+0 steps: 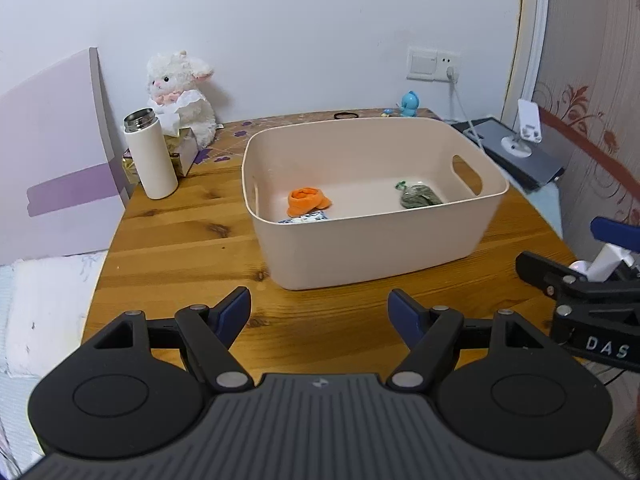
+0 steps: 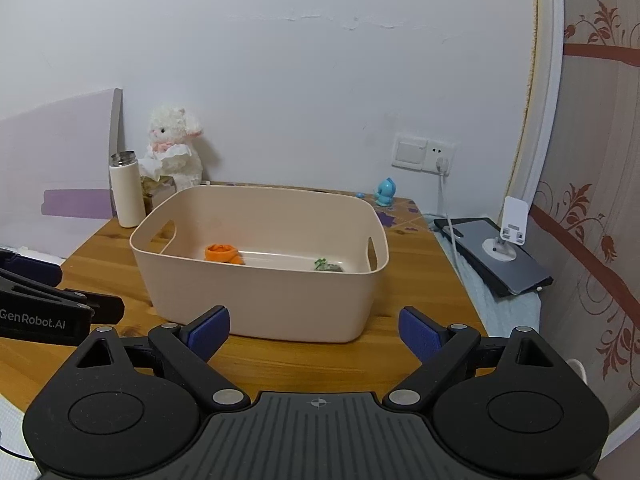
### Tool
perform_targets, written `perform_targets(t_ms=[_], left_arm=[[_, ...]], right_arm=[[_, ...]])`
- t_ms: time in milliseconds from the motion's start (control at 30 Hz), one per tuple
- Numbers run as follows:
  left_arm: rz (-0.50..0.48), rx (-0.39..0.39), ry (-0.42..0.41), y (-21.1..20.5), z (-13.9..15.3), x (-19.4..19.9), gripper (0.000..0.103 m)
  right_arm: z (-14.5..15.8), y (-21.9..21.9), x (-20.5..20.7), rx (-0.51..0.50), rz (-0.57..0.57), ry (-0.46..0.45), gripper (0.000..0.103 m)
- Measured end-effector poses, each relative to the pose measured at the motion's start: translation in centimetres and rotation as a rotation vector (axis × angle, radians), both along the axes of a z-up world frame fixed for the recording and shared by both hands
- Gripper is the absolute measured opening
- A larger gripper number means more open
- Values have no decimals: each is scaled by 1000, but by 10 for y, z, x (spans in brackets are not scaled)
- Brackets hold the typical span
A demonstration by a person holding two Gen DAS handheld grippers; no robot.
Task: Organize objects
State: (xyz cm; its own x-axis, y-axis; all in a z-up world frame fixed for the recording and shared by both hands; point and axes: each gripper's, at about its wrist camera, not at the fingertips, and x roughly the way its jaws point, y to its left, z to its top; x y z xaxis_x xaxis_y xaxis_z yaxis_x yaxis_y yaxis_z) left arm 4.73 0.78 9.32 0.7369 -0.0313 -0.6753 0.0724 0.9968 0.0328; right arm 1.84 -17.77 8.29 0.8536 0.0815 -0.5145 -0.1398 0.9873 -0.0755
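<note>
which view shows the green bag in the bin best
The left wrist view. It looks down into the beige bin, so the whole green bag shows lying on the floor near the right handle. In the right wrist view the bin's front wall hides most of it; only its top peeks out.

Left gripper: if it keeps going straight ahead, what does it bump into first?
Probably the beige bin. The left gripper is open and empty, and the bin's near wall sits right ahead across bare wooden table. Exact height is unclear.
</note>
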Motion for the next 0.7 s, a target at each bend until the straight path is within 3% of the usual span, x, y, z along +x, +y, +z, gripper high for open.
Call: perform_targets(t_ms=[700], left_arm=[[-41,18,-38,-3,9,-39,77]], right_arm=[[0,-6,-27,4,-28,-3,94]])
